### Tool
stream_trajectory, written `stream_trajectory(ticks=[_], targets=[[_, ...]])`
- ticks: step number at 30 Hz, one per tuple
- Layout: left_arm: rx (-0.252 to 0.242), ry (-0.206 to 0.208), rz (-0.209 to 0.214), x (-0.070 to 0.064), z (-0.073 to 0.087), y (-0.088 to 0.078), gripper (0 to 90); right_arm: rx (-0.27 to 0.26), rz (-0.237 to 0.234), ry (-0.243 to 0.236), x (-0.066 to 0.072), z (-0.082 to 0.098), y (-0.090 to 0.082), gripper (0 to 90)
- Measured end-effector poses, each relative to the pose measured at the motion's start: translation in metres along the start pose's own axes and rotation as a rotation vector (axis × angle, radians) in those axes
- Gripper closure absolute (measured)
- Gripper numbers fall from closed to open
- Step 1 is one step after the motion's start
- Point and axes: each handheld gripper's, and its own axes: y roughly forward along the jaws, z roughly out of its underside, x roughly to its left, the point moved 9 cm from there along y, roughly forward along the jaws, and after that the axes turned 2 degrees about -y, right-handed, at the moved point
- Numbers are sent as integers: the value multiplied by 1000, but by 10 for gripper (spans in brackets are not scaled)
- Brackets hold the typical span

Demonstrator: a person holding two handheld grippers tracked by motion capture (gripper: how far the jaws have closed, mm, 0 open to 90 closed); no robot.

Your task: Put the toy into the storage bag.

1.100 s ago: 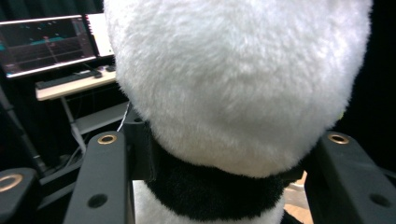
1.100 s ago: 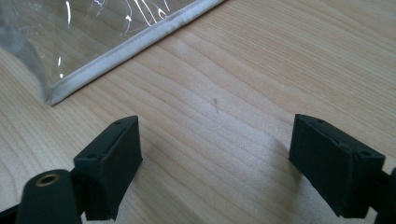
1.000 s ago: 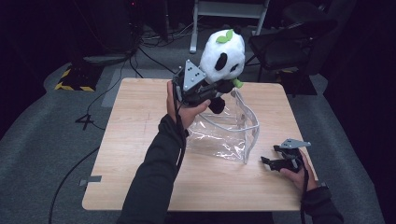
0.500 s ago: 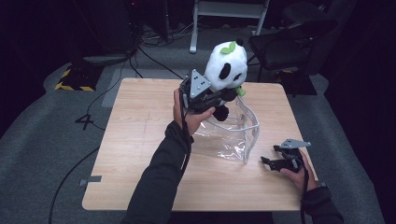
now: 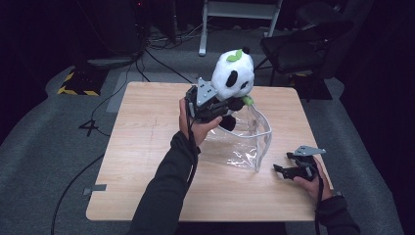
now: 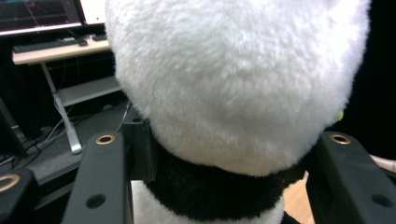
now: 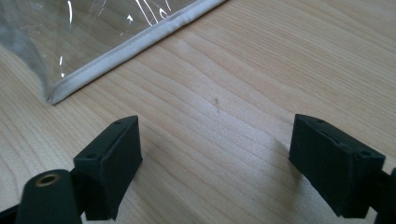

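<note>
A plush panda (image 5: 234,76), white with black ears and a green leaf on its head, is held in the air above the table's back middle. My left gripper (image 5: 218,105) is shut on its black neck, and in the left gripper view the jaws press in on the panda's (image 6: 233,88) neck from both sides. A clear plastic zip bag (image 5: 247,139) with a white rim stands open just below and to the right of the panda. My right gripper (image 5: 283,169) rests open on the table at the right front, its jaws wide apart over bare wood (image 7: 219,121), near the bag's edge (image 7: 126,46).
The wooden table (image 5: 142,161) has free room on its left half and along the front. A black chair (image 5: 303,49) and a white stand (image 5: 240,10) are behind the table. Cables (image 5: 161,61) lie on the grey floor.
My left gripper has carried the panda to the right and slightly down, over the bag's open mouth. The right gripper has stayed put.
</note>
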Motion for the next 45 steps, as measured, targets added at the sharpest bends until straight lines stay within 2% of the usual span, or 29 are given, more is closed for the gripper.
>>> stream_trajectory(ticks=[7, 13, 20, 23, 28, 34, 40, 45], targets=[[60, 19, -7, -4, 11, 11, 429, 0, 0, 1, 0, 0, 0, 168], [86, 0, -9, -2, 15, 11, 387, 0, 0, -1, 0, 0, 0, 168], [176, -9, -15, 1, 26, 13, 325, 0, 0, 0, 0, 0, 0, 168], [213, -23, -7, -1, 31, 17, 291, 0, 0, 0, 0, 0, 0, 168], [268, -19, 18, -8, 39, 22, 253, 0, 0, 0, 0, 0, 0, 168], [328, -11, 6, -12, 42, 23, 210, 0, 0, 0, 0, 0, 0, 168], [359, -33, 19, -11, 45, 22, 188, 0, 0, 0, 0, 0, 0, 168], [392, -42, 14, -9, 48, 21, 177, 0, 0, 0, 0, 0, 0, 168]])
